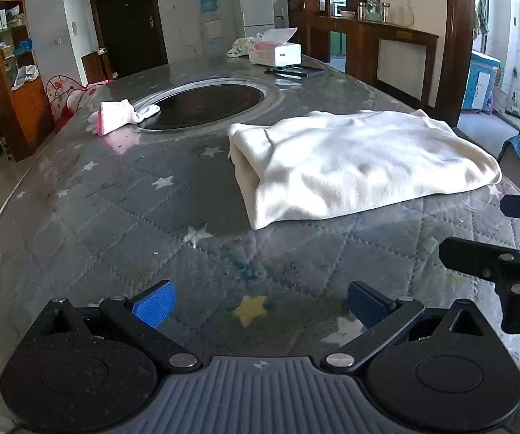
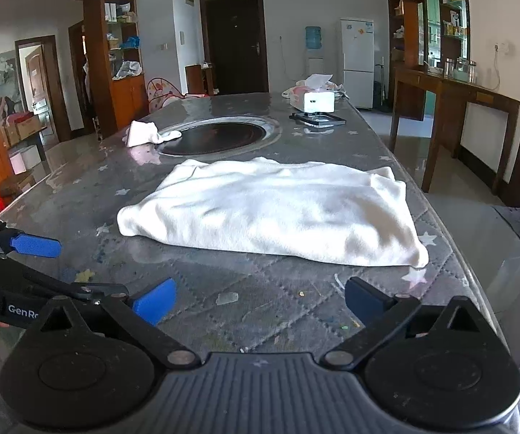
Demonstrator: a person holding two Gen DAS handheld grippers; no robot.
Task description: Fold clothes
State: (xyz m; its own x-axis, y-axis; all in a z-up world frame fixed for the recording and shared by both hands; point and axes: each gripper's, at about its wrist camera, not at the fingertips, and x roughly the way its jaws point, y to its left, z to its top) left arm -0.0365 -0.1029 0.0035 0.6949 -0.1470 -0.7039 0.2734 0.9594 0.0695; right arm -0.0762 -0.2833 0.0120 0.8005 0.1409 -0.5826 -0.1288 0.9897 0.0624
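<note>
Your left gripper and right gripper both hover with jaws spread, holding nothing. The folded white garment lies on the quilted surface, ahead of both.

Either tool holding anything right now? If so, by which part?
Nothing held. Left tool and right tool are both open and empty above the table; the folded white garment lies untouched ahead.

Daylight interior, bright. Sun patches and soft shadows dapple the white cloth. Glossy worktop shows glare near its far end. Strong fisheye bending at edges; corners vignetted black. Focus sharp.
</note>
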